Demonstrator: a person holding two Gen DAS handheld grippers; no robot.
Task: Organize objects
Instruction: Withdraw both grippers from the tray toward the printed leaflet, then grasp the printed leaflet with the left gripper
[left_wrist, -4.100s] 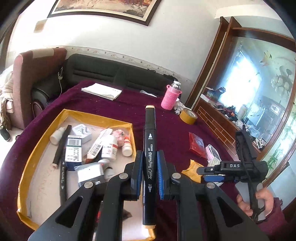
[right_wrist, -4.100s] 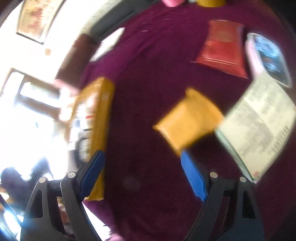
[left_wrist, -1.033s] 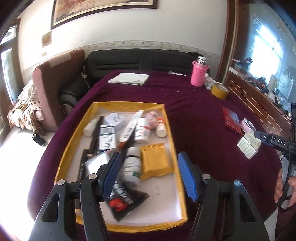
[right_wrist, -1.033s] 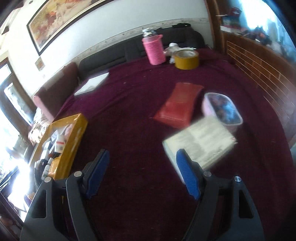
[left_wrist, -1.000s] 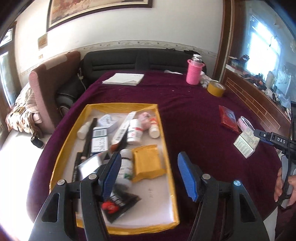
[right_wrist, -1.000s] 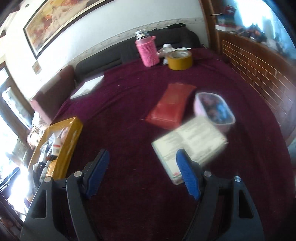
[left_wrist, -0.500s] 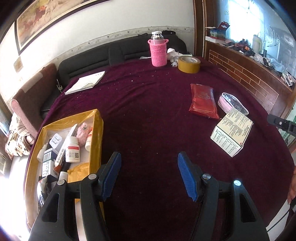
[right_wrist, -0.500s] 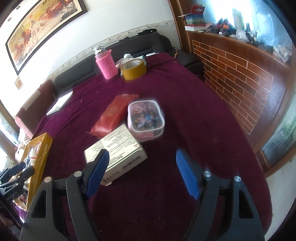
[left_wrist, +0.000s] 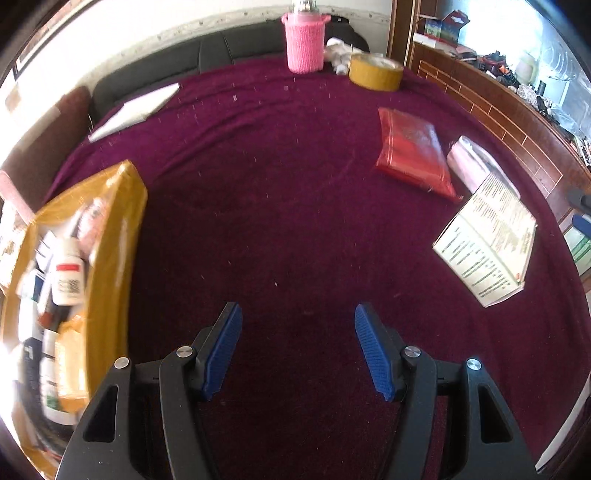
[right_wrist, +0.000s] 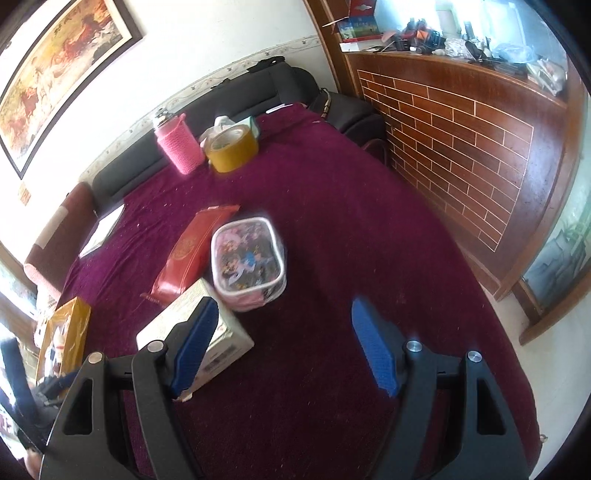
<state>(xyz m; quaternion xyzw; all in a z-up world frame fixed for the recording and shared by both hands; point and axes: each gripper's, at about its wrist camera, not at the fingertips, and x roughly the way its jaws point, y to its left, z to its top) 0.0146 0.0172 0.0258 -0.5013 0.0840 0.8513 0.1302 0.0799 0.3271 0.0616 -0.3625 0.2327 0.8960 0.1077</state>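
My left gripper (left_wrist: 298, 345) is open and empty above bare maroon tablecloth. A yellow tray (left_wrist: 122, 229) with several bottles and boxes lies at its left. A white printed box (left_wrist: 487, 240), a red packet (left_wrist: 413, 155) and a pink pouch (left_wrist: 476, 162) lie to its right. My right gripper (right_wrist: 282, 349) is open and empty. The white box (right_wrist: 229, 336) lies under its left finger, the pink pouch (right_wrist: 247, 262) and red packet (right_wrist: 188, 251) just beyond. The tray (right_wrist: 72, 332) shows far left.
A pink knitted bottle (left_wrist: 304, 40) and a yellow tape roll (left_wrist: 375, 72) stand at the table's far edge, with a white booklet (left_wrist: 136, 109) at the far left. A black sofa lies behind. A brick-patterned wooden counter (right_wrist: 461, 122) runs along the right.
My left gripper has swung right, away from the tray, and moved lower over the cloth. My right gripper has moved closer to the white box and pink pouch.
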